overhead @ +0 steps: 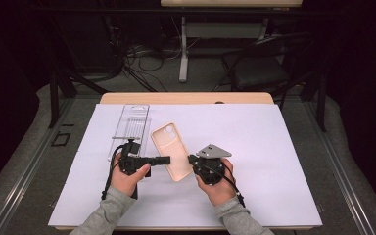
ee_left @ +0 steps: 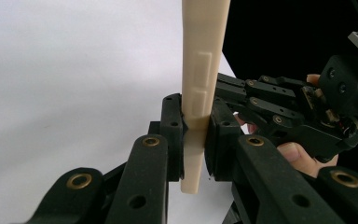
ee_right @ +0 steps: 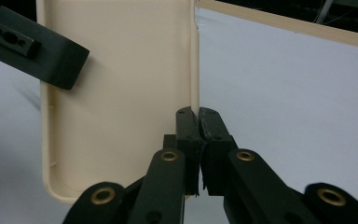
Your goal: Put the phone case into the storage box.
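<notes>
A person sat at a table (overhead: 254, 98) covered with a white sheet (overhead: 254, 161), holding a black two-jaw gripper in each hand. Between the hands was a cream phone case (overhead: 170, 149), its hollow side facing up, near the middle of the sheet.

The left gripper (overhead: 162, 160) reached in from the left, and its jaws were clamped on the case's near long edge. In the left gripper view the case (ee_left: 200, 88) stood edge-on between the two pads, which pressed it from both sides.

The right gripper (overhead: 192, 159) reached in from the right. In the right gripper view its jaws were shut tight on the thin side wall of the case (ee_right: 121, 93), at the lower right edge, with barely any gap between them. The left gripper's jaw (ee_right: 37, 51) showed at the case's upper left.

A clear plastic package (overhead: 131, 125) lay flat on the sheet just left of the case, behind the left hand (overhead: 127, 177).
</notes>
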Demonstrator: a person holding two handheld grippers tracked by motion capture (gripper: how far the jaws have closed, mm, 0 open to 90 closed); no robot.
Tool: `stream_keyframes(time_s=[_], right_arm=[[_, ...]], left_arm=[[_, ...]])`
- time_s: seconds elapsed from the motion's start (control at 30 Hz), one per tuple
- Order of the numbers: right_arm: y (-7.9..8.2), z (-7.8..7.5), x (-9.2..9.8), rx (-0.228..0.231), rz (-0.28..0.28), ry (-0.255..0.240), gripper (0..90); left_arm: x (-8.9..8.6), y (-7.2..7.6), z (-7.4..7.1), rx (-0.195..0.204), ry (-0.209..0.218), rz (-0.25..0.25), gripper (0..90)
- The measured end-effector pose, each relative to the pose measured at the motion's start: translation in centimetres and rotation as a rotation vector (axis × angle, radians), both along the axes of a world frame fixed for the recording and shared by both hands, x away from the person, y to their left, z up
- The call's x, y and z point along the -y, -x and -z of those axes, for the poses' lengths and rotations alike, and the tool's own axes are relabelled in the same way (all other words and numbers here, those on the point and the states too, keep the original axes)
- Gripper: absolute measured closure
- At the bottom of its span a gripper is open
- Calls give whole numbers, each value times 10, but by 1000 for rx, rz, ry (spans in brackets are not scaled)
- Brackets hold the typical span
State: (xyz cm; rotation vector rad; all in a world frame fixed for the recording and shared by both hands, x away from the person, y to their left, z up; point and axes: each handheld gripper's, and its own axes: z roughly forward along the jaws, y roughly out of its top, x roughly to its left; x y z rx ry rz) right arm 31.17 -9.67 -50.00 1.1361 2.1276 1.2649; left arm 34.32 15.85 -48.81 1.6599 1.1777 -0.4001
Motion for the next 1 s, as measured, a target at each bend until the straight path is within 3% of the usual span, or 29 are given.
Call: stream_keyframes(time_s=[1.0], right_arm=[[0, 0, 0, 0, -7, -4, 875]], left_arm=[[-1, 0, 0, 3, 4, 7, 803]])
